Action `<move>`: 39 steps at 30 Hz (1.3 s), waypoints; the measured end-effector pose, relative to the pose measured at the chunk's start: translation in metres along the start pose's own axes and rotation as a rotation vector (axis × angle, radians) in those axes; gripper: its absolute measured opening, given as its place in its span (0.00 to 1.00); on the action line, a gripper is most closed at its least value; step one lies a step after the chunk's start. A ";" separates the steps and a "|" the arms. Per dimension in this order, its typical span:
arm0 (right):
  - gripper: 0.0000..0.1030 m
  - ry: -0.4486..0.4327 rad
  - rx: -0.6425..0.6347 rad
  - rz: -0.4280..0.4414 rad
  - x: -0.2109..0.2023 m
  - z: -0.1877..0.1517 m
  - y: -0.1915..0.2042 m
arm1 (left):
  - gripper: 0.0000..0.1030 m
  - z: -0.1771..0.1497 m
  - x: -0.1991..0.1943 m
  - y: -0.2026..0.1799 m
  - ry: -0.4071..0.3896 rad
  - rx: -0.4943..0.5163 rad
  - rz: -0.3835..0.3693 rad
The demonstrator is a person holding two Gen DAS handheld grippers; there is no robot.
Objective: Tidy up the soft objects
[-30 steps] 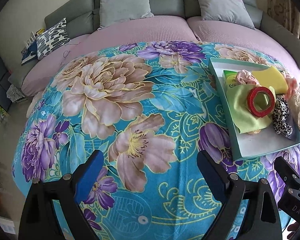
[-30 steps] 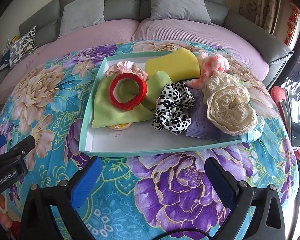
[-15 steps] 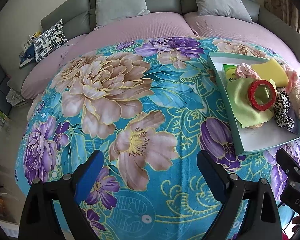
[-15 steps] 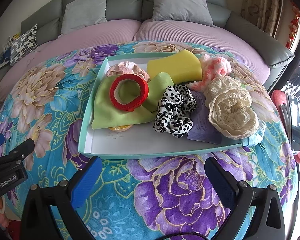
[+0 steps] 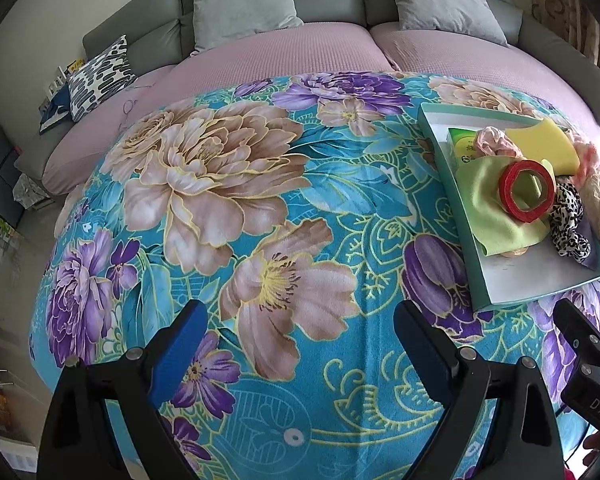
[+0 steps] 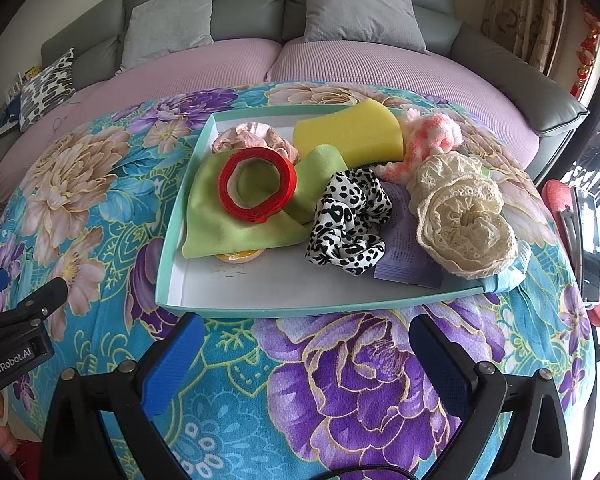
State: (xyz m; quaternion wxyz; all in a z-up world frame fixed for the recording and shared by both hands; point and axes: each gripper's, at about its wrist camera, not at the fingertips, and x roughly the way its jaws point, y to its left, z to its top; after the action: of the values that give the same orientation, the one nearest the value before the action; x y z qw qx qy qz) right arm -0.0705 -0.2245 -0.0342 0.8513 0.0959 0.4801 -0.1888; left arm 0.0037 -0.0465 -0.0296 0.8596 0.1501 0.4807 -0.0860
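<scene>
While both grippers hung with fingers spread wide and empty, the right gripper (image 6: 300,354) sat just before the near edge of the tray (image 6: 172,240) on the floral blanket (image 6: 360,380). The left gripper (image 5: 300,340) faced bare blanket left of it. Inside lay a green cloth (image 6: 220,228), red ring (image 6: 258,186), yellow sponge (image 6: 348,132), spotted scrunchie (image 6: 348,220) and lace scrunchie (image 6: 466,224).

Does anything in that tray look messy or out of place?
Yes. The tray is a jumble: a red tape ring lies on the green cloth, and the cream lace scrunchie and a pale blue item hang over its right rim.
</scene>
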 end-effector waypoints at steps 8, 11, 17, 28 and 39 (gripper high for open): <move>1.00 0.002 -0.006 -0.002 0.001 0.000 0.001 | 0.92 0.000 0.002 0.001 0.007 -0.006 -0.002; 1.00 0.002 -0.006 -0.002 0.001 0.000 0.001 | 0.92 0.000 0.002 0.001 0.008 -0.006 -0.002; 1.00 0.002 -0.006 -0.002 0.002 0.000 0.001 | 0.92 0.000 0.002 0.001 0.008 -0.006 -0.002; 1.00 0.005 -0.004 -0.002 0.003 -0.001 0.002 | 0.92 0.000 0.003 0.001 0.012 -0.006 -0.003; 1.00 0.007 0.001 -0.001 0.004 -0.003 0.001 | 0.92 0.000 0.003 0.002 0.013 -0.016 -0.008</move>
State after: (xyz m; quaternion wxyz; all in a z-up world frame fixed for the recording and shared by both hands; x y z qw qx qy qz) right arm -0.0705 -0.2238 -0.0386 0.8495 0.0967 0.4829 -0.1894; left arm 0.0061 -0.0445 -0.0318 0.8572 0.1418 0.4878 -0.0848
